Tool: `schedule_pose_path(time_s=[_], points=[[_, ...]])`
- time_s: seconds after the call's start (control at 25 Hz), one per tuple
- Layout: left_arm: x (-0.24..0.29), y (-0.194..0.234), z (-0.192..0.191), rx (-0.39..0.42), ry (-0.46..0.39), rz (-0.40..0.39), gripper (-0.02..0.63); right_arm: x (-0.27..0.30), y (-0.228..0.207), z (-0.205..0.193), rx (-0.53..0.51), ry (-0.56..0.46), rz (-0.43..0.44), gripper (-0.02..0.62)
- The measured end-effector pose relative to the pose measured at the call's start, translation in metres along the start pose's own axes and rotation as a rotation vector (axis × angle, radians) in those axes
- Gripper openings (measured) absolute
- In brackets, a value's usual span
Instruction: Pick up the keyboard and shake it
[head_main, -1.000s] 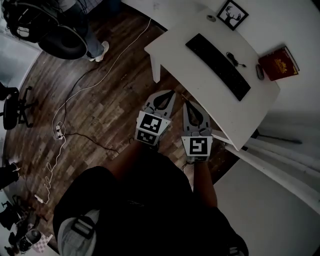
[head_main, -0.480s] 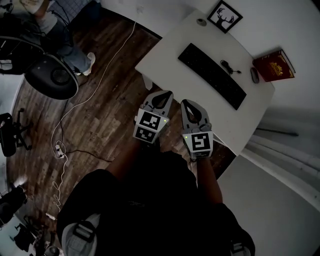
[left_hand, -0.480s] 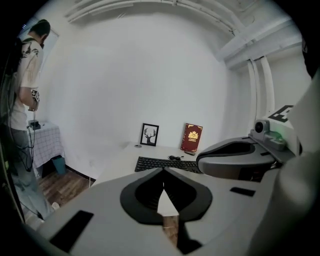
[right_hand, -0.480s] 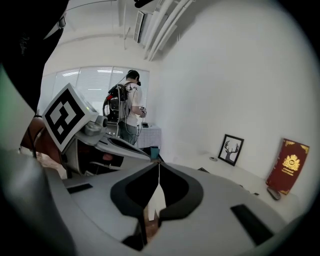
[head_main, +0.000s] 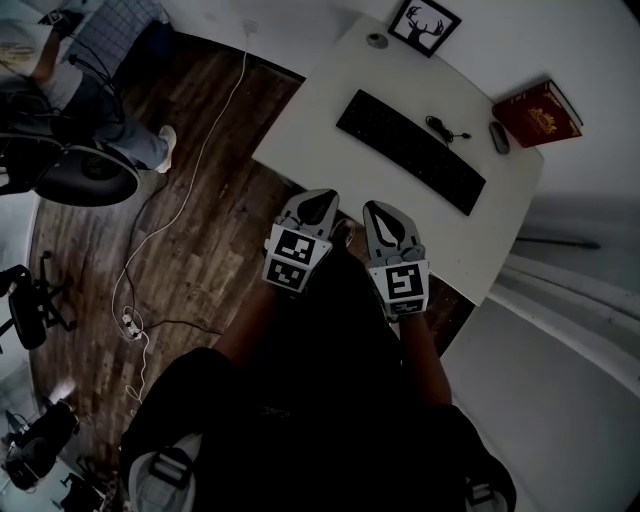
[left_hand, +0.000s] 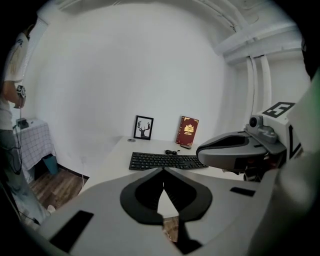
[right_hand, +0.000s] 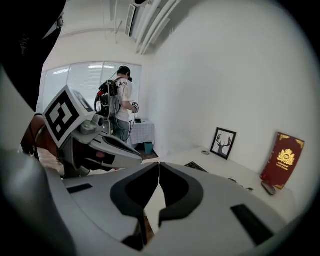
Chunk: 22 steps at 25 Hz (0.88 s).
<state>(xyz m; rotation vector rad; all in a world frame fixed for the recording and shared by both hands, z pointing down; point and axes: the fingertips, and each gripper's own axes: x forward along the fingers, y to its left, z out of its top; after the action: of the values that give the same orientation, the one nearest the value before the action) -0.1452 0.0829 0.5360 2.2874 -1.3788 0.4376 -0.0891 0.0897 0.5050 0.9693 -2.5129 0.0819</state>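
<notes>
**Both grippers clenched in front of the table**

The left grey hand-held gripper (head_main: 321, 198) is held over the dark brown wooden floor (head_main: 200, 235). Its jaws are pressed together at the tips, and nothing is held between them. The right grey hand-held gripper (head_main: 381, 208) is held just beside it. Its jaws are closed tight too, with nothing in them. Both grippers are pointed at the white table (head_main: 320, 130) and tipped a little down.

The long black keyboard (head_main: 410, 150) is seen ahead of both grippers, flat on the table. It is not touched by either gripper. In the left gripper view the keyboard (left_hand: 165, 161) is seen just past the closed tips (left_hand: 163, 170).

Behind the keyboard, far from the grippers, a small black coiled cable (head_main: 445, 130) and a small dark mouse (head_main: 499, 137) are seen. A red book with gold print (head_main: 540, 110) is found past the mouse, ahead and to the right of the grippers. A black-framed picture of a deer head (head_main: 424, 25) is stood at the far edge of the table, with a small round grey thing (head_main: 376, 40) beside it.

A thin white cord (head_main: 190, 170) is laid on the floor to the left of the left gripper. In the right gripper view a person (right_hand: 122, 102) is seen far off by a window.
</notes>
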Motion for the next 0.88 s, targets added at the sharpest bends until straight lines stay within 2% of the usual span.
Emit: schedule_pose_path(time_s=[0.4,0.64,0.88], points=[[0.049,0.025,0.022,0.034,0.091,0.005,0.003,0.049,-0.041,0.0,0.026,-0.022,0.059,0.021],[0.086,0.037,0.031,0.057,0.15,-0.009,0.003,0.071,-0.087,-0.001,0.102,-0.033,0.024,0.021],[0.132,0.041,0.037,-0.01,0.201,-0.034,0.003,0.068,-0.134,-0.029,0.157,0.005,-0.007,0.021]])
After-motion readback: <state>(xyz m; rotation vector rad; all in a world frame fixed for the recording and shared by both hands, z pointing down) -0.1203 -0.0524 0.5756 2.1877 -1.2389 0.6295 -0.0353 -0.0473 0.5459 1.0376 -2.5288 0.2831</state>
